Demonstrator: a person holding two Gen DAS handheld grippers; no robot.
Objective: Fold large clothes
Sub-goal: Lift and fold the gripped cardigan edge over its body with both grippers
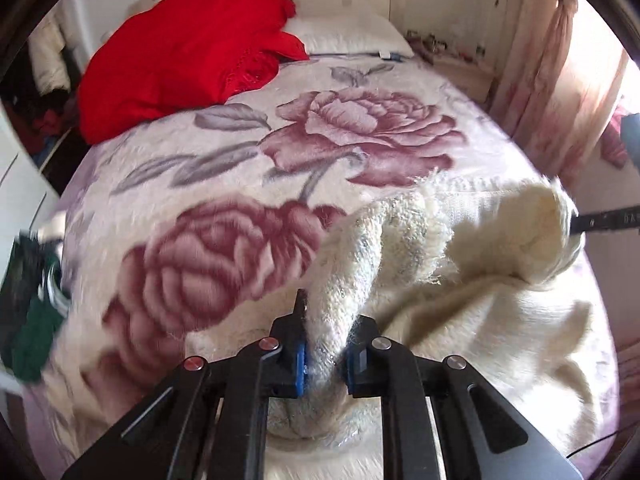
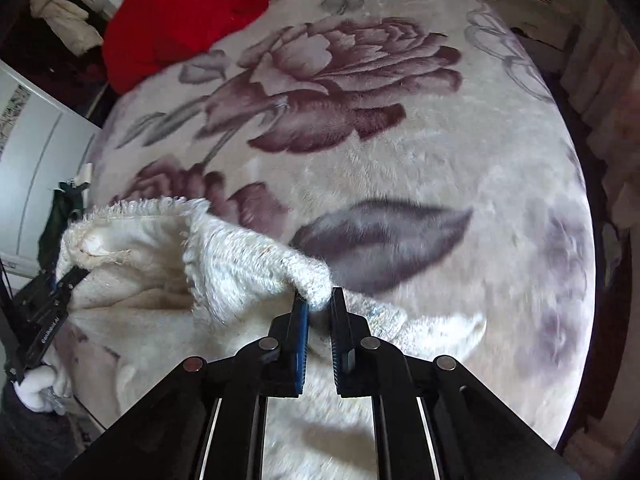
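A cream fuzzy knit garment (image 1: 460, 280) lies on the bed's rose-patterned blanket (image 1: 224, 240). My left gripper (image 1: 324, 356) is shut on a thick bunch of its edge, lifted off the bed. My right gripper (image 2: 318, 312) is shut on another edge of the same garment (image 2: 160, 280), also raised. In the left wrist view the right gripper enters from the right edge (image 1: 580, 220) into the fabric. In the right wrist view the left gripper (image 2: 68, 276) shows at the left. The garment hangs between the two and drapes down onto the blanket (image 2: 400, 140).
A red cloth (image 1: 184, 52) is heaped at the head of the bed beside a white pillow (image 1: 352, 36). A dark green garment (image 1: 32, 320) hangs at the left bed edge. Pink curtains (image 1: 560, 92) stand on the right, a white wardrobe (image 2: 36, 152) on the left.
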